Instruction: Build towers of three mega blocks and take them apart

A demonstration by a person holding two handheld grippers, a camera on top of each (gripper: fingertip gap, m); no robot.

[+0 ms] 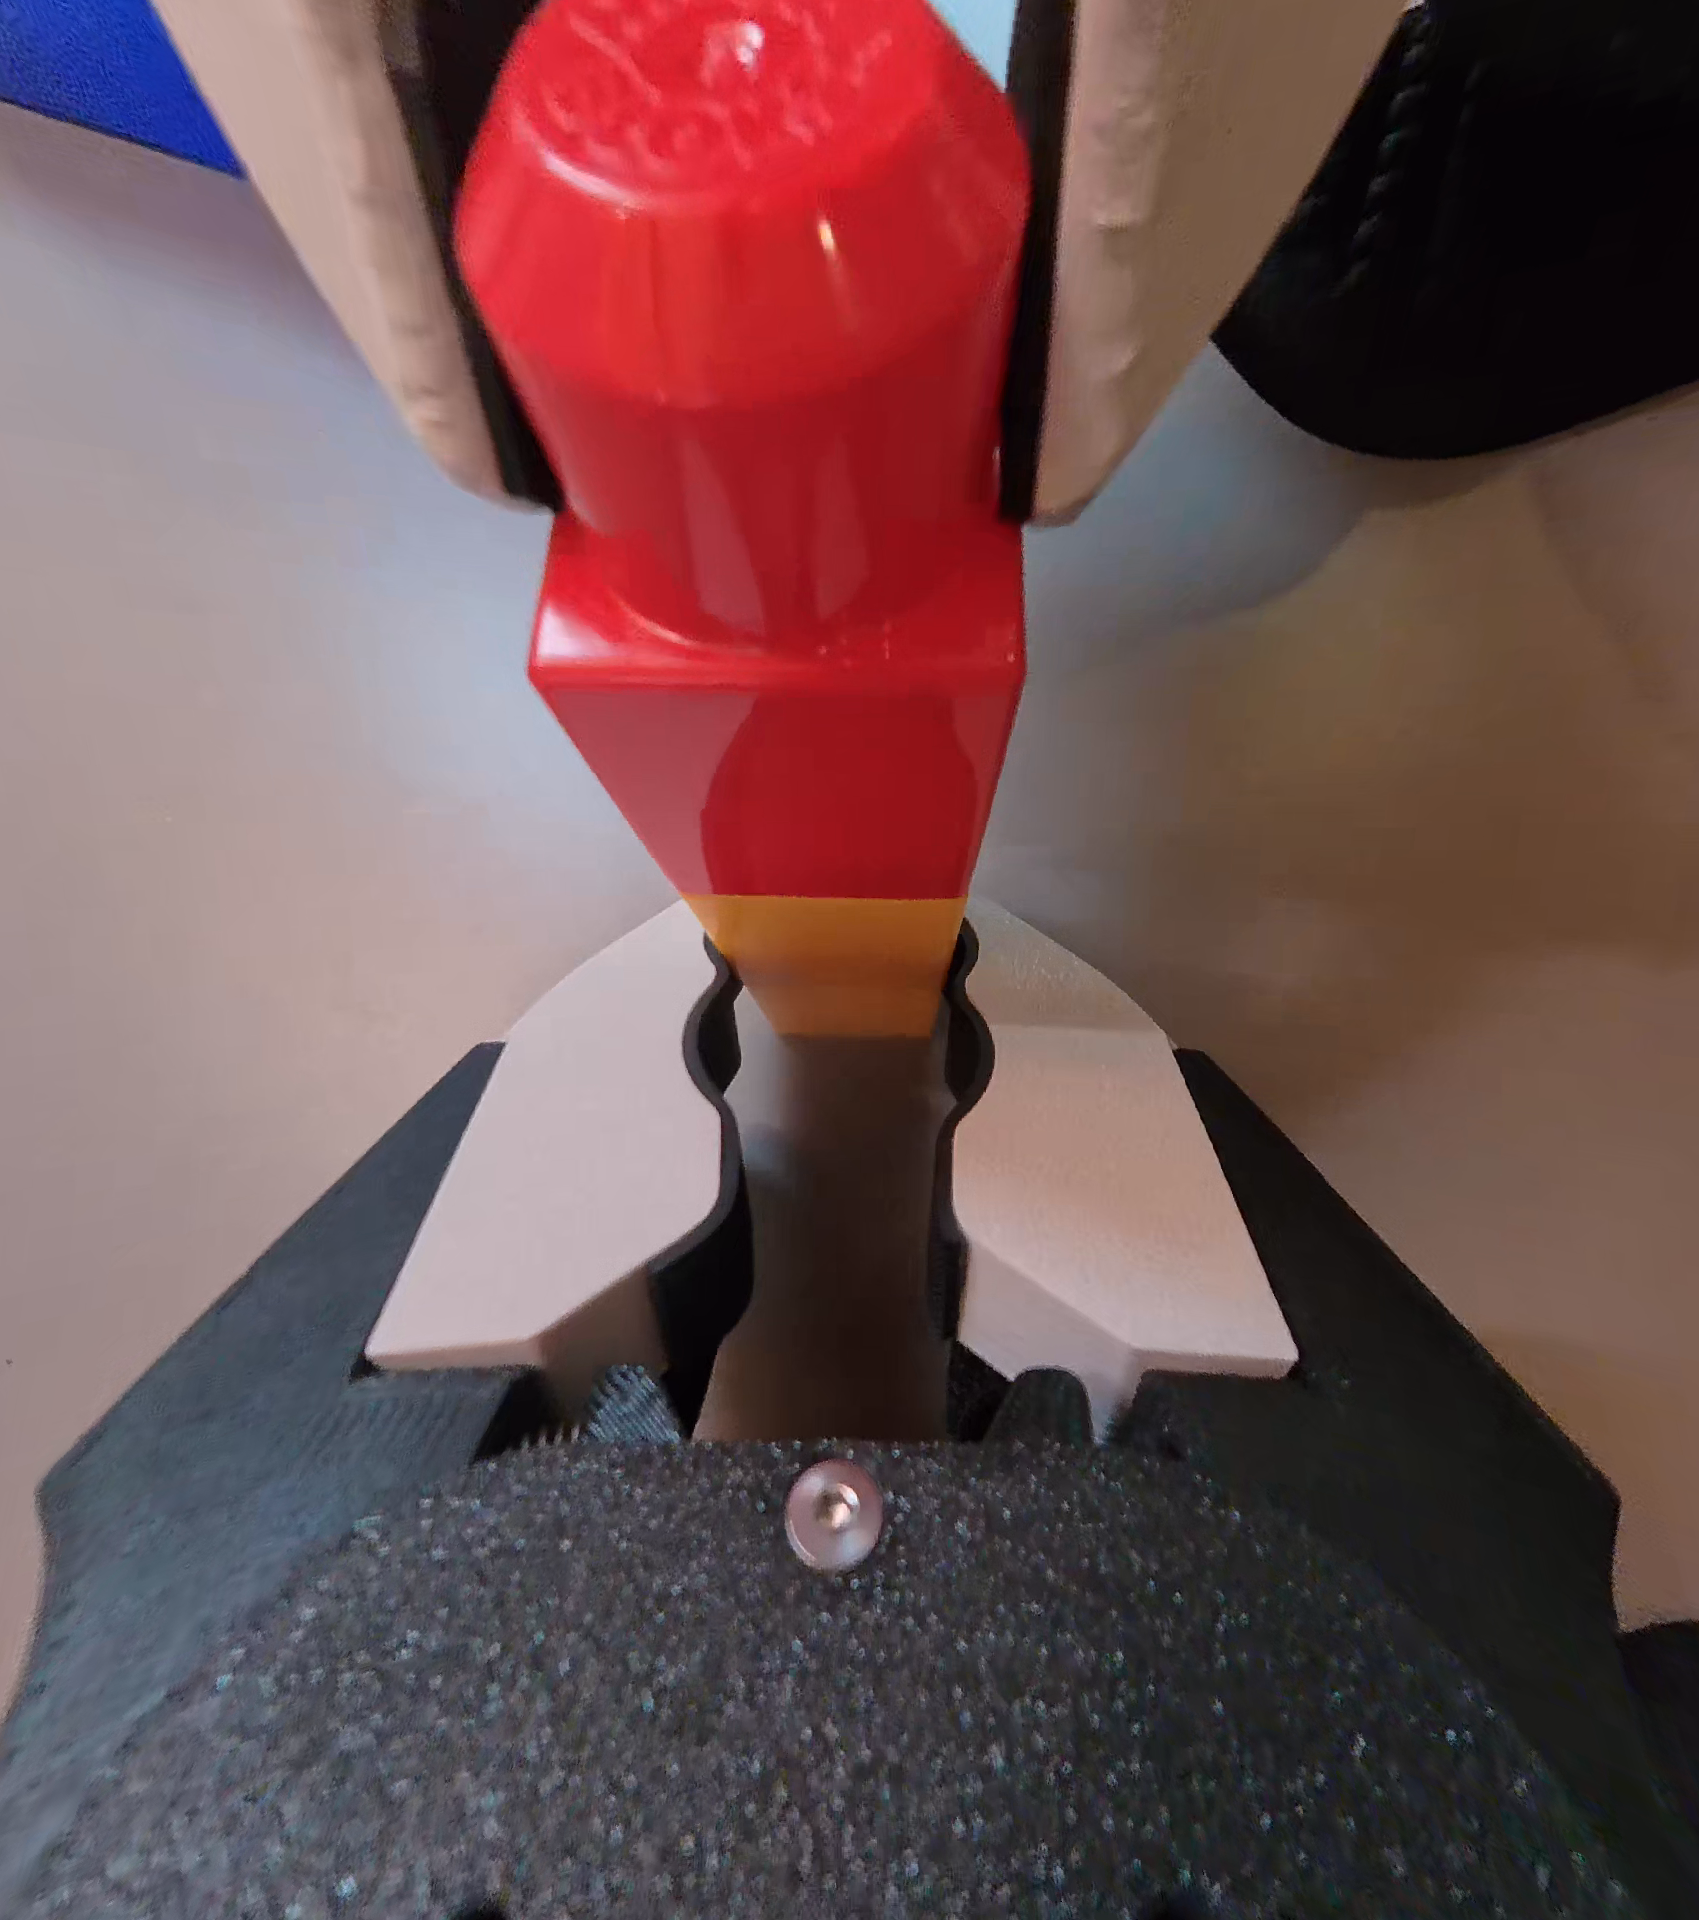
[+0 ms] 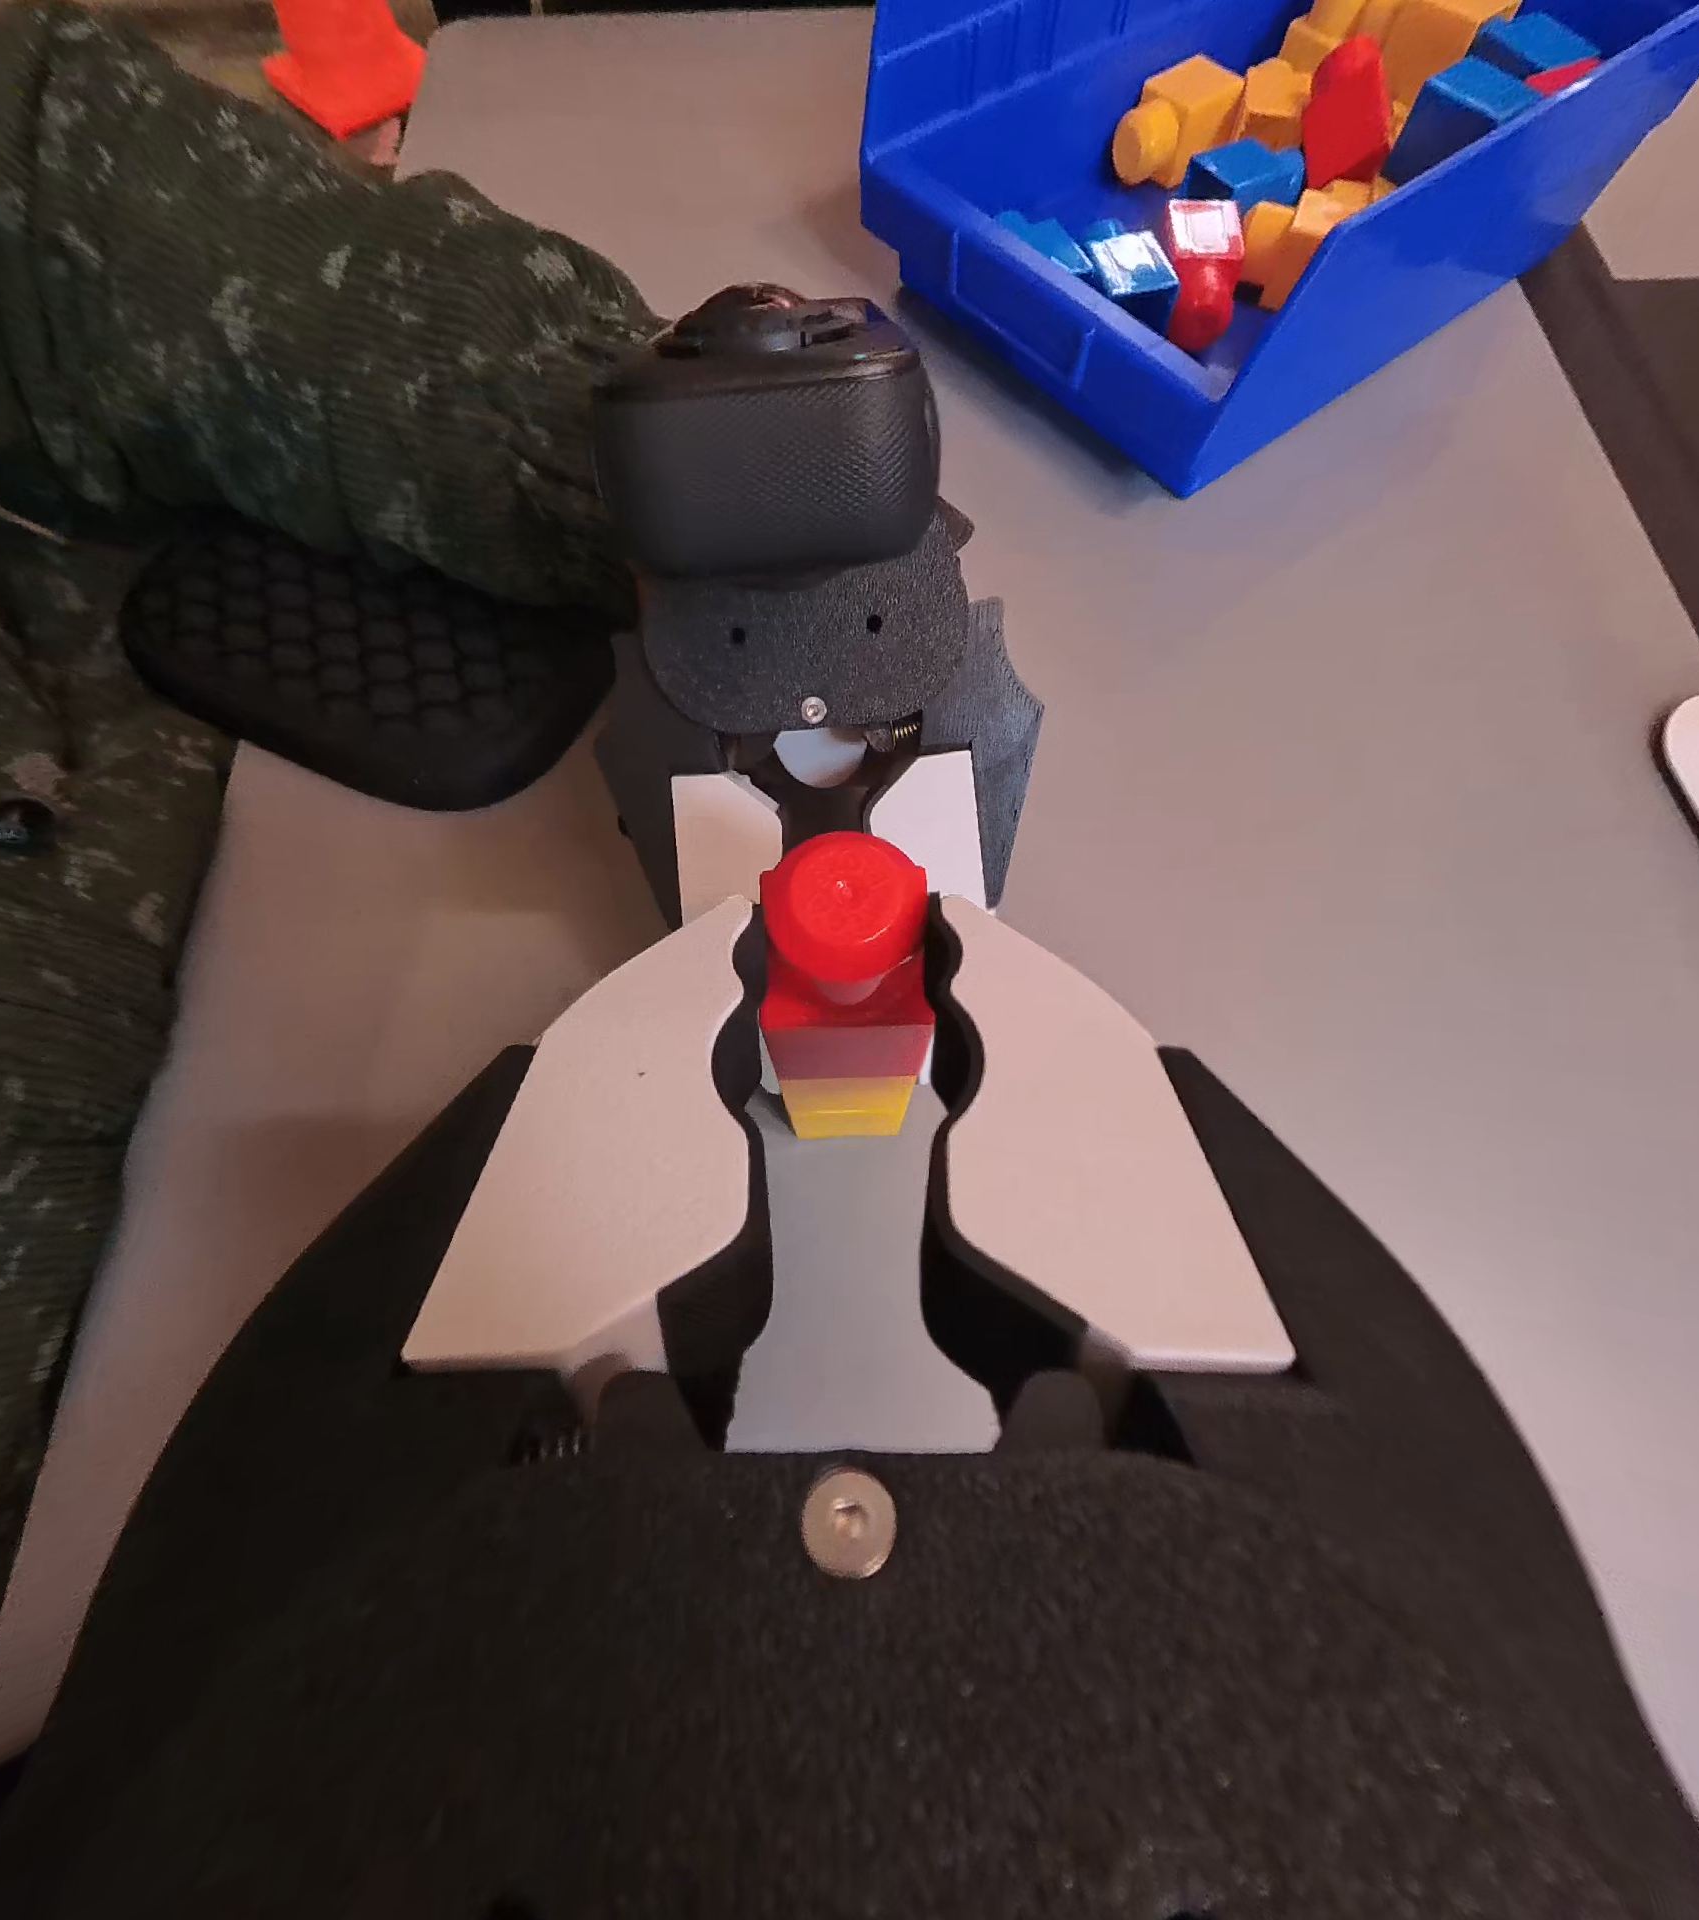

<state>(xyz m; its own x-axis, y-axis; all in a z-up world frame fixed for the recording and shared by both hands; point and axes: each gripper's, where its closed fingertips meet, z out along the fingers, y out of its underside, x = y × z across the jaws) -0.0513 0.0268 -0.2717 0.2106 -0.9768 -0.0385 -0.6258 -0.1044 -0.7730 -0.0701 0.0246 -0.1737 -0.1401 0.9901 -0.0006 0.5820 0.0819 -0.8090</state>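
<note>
Tower (image 2: 845,1023) of a red mega block (image 1: 772,665) on a yellow mega block (image 1: 843,966) stands upright on the grey table (image 2: 1292,831), its long axis vertical, caught from opposite sides. The left gripper (image 1: 843,977) pinches the yellow base; the right gripper (image 2: 845,940) closes on the red block's stud. Separation, I judge, means pulling straight up along that axis. A third block is not visible. The blue bin (image 2: 1136,343) of spare blocks sits well apart.

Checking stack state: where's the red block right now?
The red block sits atop the yellow block: right gripper pinches its stud, left gripper clamps the yellow one.
</note>
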